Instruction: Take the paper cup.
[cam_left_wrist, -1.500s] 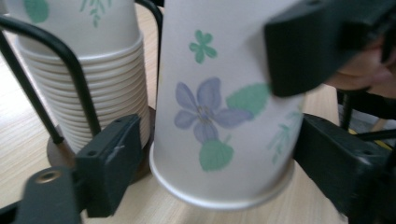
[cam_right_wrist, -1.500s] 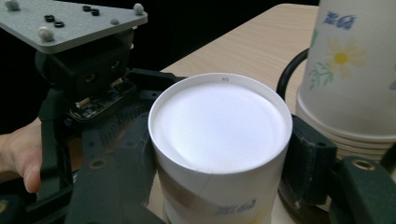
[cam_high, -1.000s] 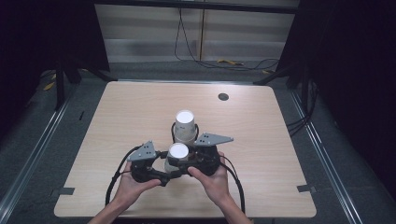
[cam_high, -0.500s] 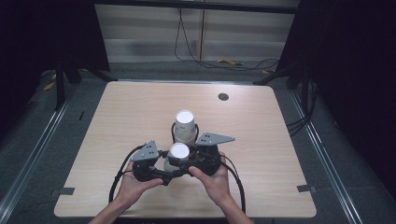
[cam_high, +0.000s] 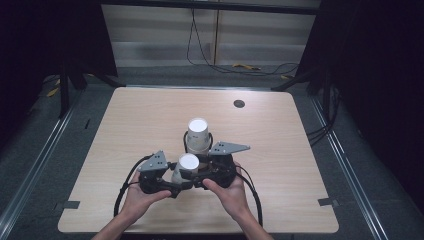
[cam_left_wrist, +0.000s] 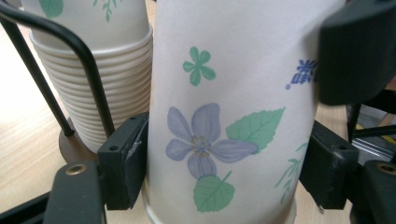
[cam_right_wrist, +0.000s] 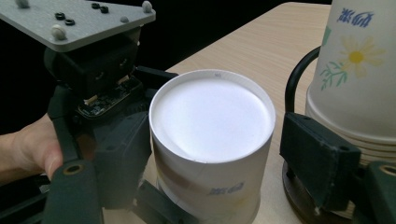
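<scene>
A single upside-down paper cup with a flower print stands on the table between both grippers. Its white bottom faces up. My left gripper has just been closing, and its pads now press on the cup's sides. My right gripper has just been opening. It straddles the same cup from the other side, with a gap between its right pad and the cup wall. In the high view the left gripper and right gripper meet at the cup near the front edge.
Just behind the single cup, a stack of upside-down paper cups sits in a black wire holder on a round brown base. A small dark round hole marks the far side of the wooden table. Cables trail from both grippers.
</scene>
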